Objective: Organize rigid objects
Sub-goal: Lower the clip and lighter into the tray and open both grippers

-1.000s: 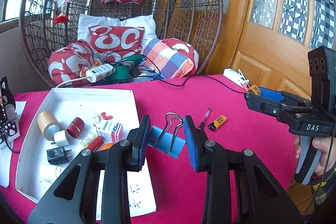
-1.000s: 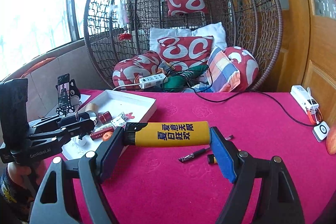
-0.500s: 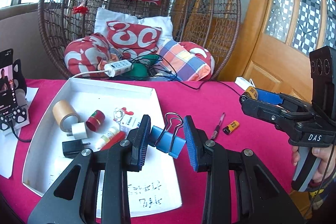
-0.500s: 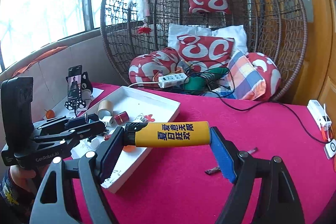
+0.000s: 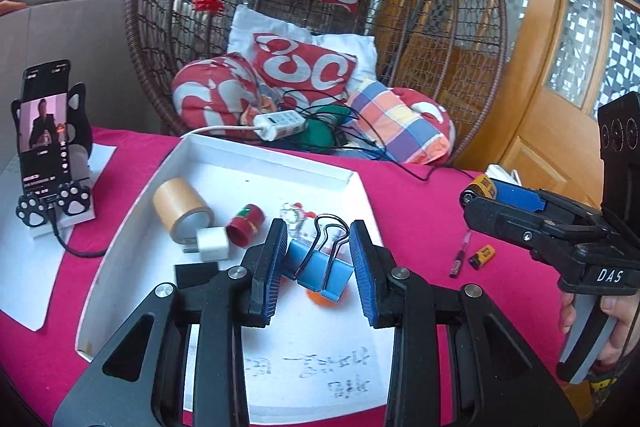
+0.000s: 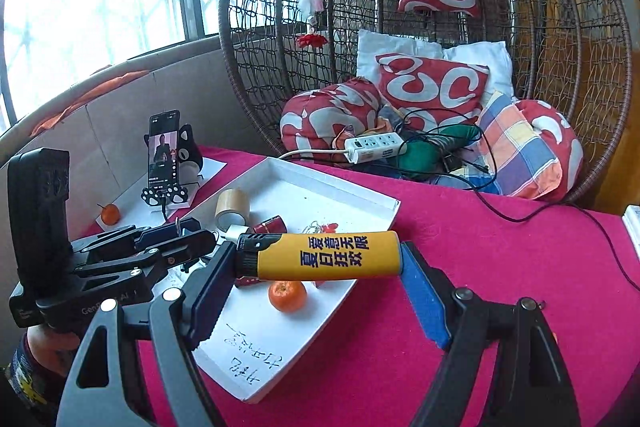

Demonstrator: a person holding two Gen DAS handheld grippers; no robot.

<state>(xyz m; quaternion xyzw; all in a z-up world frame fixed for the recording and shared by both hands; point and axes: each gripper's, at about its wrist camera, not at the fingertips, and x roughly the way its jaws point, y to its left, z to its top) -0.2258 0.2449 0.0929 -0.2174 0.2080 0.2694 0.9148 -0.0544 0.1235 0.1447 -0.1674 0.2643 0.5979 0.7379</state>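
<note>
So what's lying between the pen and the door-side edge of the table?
A small yellow lighter, right beside the pen on the bare red tablecloth, seen from the left wrist.

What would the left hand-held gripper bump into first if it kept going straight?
Probably the white tray: the left hand-held gripper, clamping a blue binder clip, points down over it. The orange might come first; depth is unclear.

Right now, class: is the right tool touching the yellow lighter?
Touching. The right wrist view shows the right tool with both pads pressed against the ends of the yellow lighter.
</note>
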